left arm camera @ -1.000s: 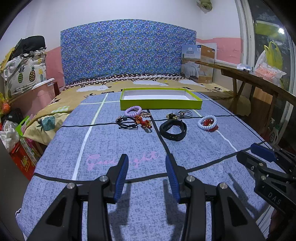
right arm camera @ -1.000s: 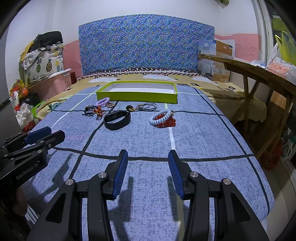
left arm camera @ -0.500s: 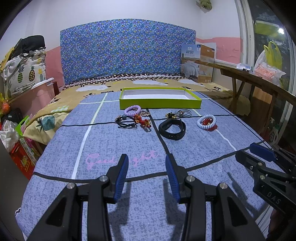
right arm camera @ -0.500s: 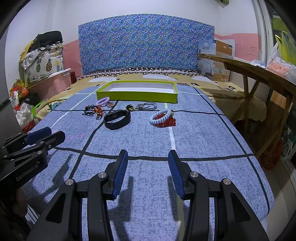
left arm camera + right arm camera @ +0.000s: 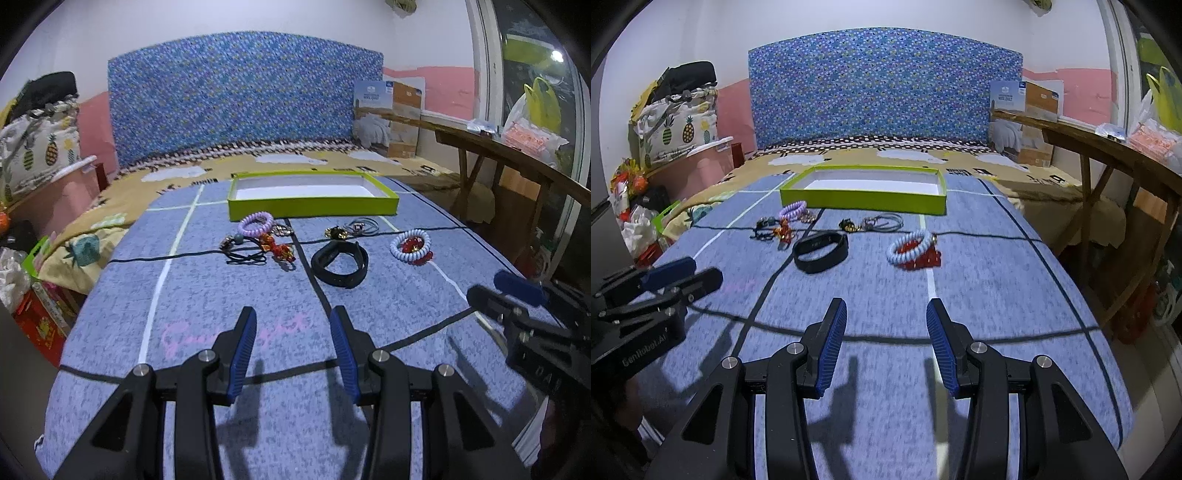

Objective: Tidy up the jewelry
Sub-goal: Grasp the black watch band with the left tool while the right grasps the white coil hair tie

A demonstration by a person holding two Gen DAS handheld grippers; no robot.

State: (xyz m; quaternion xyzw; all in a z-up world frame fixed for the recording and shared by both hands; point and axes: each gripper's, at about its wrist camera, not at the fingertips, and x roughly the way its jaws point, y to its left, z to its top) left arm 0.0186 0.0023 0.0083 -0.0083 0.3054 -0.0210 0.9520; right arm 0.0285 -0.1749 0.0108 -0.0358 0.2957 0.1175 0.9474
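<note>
Fingers [image 5: 243, 347] of both grippers spread empty; black band [image 5: 340, 266], coiled bracelets and chains lie before green tray [image 5: 312, 206].

Your room's lit cool and fairly dim from overhead; soft double shadows fall beneath the black blue-padded left gripper [image 5: 292, 330] onto the blue patterned bedspread [image 5: 221, 295]. Fisheye bends your edges, corners black.

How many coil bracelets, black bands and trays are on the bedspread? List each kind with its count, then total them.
Coil bracelets: 2 (purple coil, pale blue coil)
Black bands: 1 (black band)
Trays: 1 (green tray)
Total: 4
</note>
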